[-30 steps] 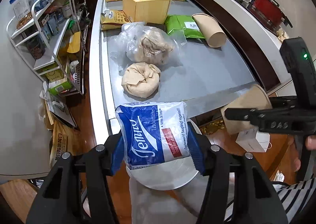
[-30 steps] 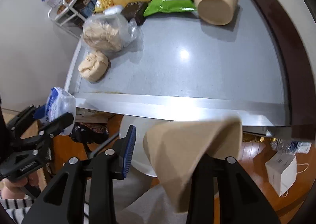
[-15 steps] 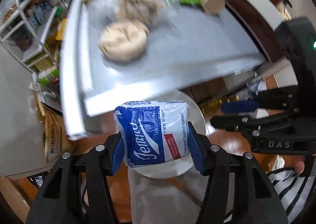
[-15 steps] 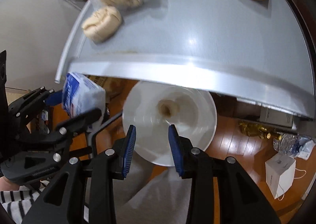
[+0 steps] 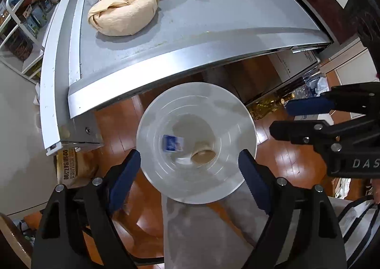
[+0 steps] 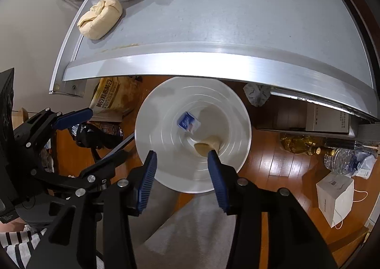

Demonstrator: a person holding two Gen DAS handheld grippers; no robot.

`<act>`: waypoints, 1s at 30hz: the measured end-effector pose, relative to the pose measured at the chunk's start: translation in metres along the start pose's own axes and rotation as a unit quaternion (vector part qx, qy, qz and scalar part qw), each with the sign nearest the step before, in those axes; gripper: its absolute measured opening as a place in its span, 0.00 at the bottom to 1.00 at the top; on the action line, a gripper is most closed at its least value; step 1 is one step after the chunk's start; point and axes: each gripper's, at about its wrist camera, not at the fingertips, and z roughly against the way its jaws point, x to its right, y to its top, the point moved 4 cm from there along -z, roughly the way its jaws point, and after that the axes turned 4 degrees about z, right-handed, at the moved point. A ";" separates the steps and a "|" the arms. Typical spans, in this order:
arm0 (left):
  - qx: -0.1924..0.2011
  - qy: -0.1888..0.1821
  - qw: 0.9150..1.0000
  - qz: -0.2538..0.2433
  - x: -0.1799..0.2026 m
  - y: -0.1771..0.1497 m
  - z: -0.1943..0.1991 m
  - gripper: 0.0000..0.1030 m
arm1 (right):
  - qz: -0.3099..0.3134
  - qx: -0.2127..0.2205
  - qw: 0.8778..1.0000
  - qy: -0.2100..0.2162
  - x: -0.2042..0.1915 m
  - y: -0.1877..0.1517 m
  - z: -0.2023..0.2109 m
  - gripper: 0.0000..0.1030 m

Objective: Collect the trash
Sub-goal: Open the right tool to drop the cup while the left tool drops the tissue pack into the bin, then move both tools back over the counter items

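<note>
Jaws of the left gripper (image 5: 190,164) stand wide apart and hold nothing; those of the right gripper (image 6: 181,169) are also parted and hold nothing. Just ahead of both, below them, the white bin (image 5: 166,174) holds the blue tissue pack (image 5: 173,142) beside the brown paper cup (image 5: 203,155). Farther ahead, a crumpled paper wad (image 5: 123,16) lies on the grey table (image 5: 213,19).
</note>
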 end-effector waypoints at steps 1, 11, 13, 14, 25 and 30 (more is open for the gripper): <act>0.001 0.001 1.000 0.000 -0.001 -0.001 0.001 0.83 | -0.001 0.002 1.000 -0.002 0.000 0.000 0.001 0.45; 0.008 0.006 1.000 0.003 0.000 0.002 0.004 0.83 | -0.005 0.012 1.000 -0.006 0.001 0.003 0.006 0.46; 0.010 0.009 1.000 0.002 -0.002 0.002 0.008 0.83 | -0.001 0.012 1.000 -0.007 0.001 0.002 0.008 0.46; 0.012 0.009 1.000 0.002 -0.002 0.002 0.010 0.83 | 0.002 0.013 1.000 -0.009 0.000 0.002 0.009 0.47; 0.064 0.007 0.998 0.020 -0.011 0.014 0.061 0.83 | -0.018 0.057 0.998 -0.016 0.010 0.002 0.056 0.86; 0.114 0.017 0.992 0.049 -0.023 0.032 0.090 0.83 | -0.028 0.135 0.990 -0.026 0.020 0.017 0.094 0.91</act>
